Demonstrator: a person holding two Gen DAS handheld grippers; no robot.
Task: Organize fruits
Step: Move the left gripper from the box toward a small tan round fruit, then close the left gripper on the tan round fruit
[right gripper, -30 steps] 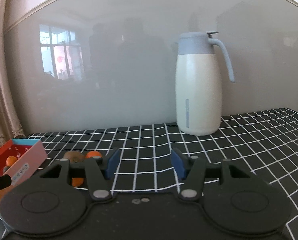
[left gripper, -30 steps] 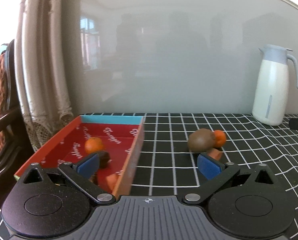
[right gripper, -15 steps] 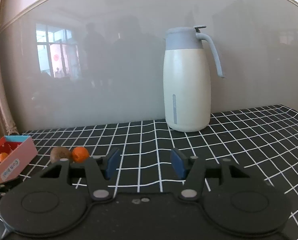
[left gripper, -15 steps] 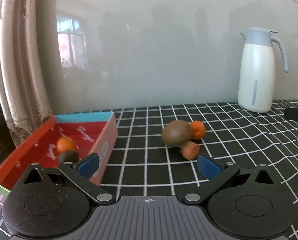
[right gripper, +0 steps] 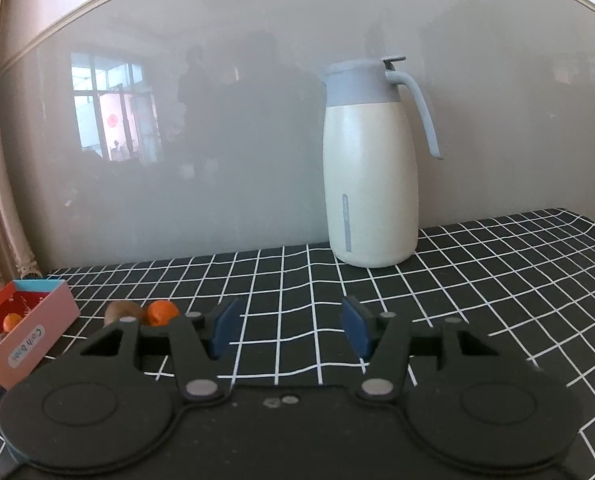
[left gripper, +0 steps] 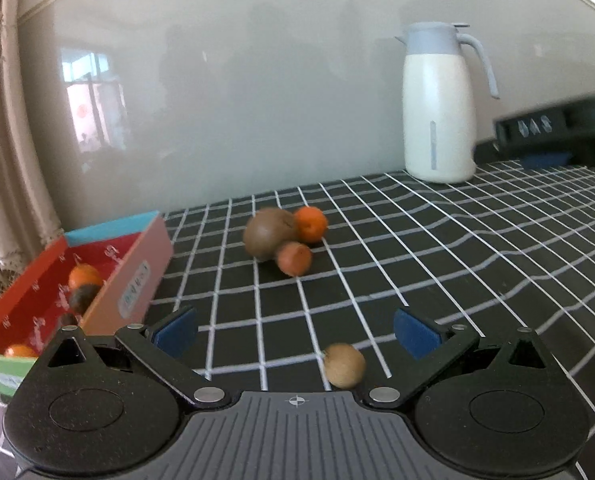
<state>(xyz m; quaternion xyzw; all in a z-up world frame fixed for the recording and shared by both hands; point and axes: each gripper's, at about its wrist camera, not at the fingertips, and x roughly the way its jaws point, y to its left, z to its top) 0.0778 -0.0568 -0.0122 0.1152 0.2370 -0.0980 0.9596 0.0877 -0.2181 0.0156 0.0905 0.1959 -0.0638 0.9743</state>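
In the left wrist view a brown kiwi, an orange tangerine and a small orange fruit lie together on the checked cloth. A small tan fruit lies between my left gripper's open fingers, near the right one. The red box at the left holds several fruits. My right gripper is open and empty over the cloth; the kiwi and tangerine show behind its left finger, and the box sits at the left edge.
A white and grey-blue jug stands at the back right against the glossy wall; it also shows in the right wrist view. The other gripper shows at the right edge of the left wrist view. A curtain hangs at the left.
My left gripper has swung right, away from the box, so the loose fruits are now ahead and the tan fruit has come between its fingers. My right gripper shifted slightly left.
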